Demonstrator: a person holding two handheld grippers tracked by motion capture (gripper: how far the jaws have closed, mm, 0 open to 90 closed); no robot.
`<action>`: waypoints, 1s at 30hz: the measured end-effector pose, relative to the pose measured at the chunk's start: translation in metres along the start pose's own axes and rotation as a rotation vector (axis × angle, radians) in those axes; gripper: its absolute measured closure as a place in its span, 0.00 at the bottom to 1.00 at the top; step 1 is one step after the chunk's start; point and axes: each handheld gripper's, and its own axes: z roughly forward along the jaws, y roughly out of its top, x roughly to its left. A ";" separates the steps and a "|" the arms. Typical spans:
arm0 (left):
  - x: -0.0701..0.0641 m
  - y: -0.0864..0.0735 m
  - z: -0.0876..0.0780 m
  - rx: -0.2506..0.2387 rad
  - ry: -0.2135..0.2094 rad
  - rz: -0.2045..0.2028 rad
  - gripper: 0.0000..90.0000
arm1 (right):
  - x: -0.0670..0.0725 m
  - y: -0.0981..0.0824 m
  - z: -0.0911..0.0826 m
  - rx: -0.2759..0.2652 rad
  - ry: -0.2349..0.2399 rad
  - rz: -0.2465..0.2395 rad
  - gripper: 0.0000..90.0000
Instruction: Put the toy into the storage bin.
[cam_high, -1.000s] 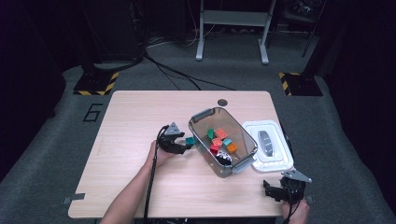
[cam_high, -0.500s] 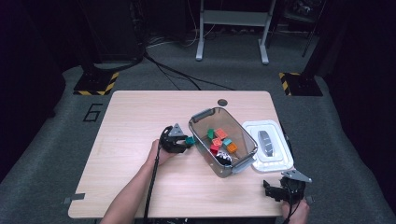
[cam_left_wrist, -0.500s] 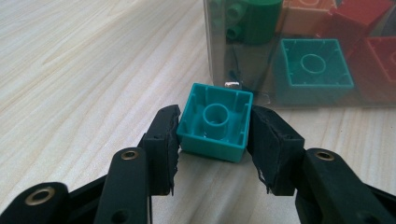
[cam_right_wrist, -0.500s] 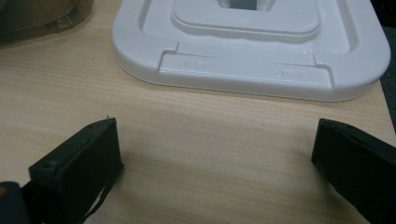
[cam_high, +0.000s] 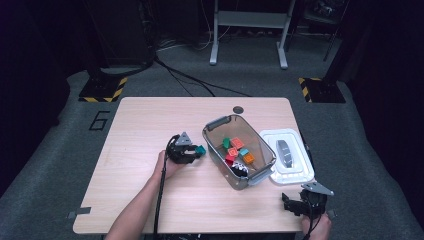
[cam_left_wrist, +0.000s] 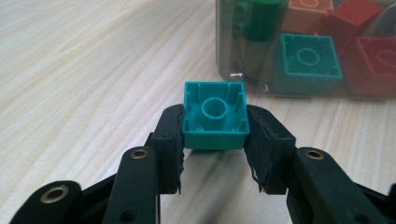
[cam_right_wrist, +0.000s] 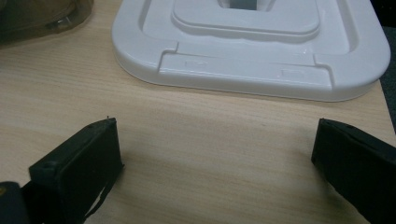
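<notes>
While the left gripper (cam_left_wrist: 215, 128) fingers clamp a teal block (cam_left_wrist: 215, 114) level, right gripper (cam_right_wrist: 215, 154) gapes.

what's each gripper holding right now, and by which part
The left gripper holds a teal block by its two opposite side walls. The right gripper is open, holding nothing.

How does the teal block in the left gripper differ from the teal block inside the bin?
The held teal block sits outside the bin, clamped between the left gripper's jaws; the binned teal block lies loose among red and orange blocks behind the clear wall. Both are teal, square, with hollow undersides facing the left gripper view.
</notes>
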 end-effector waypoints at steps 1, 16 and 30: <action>-0.001 0.001 -0.001 -0.001 0.000 0.005 0.66 | 0.000 0.000 0.000 -0.001 0.000 -0.003 0.01; -0.012 0.006 -0.034 -0.006 -0.005 0.001 0.66 | 0.000 0.000 0.000 0.000 -0.001 0.001 0.01; -0.025 0.019 -0.060 0.026 -0.027 0.015 0.66 | 0.000 0.000 0.000 0.000 -0.002 0.002 0.01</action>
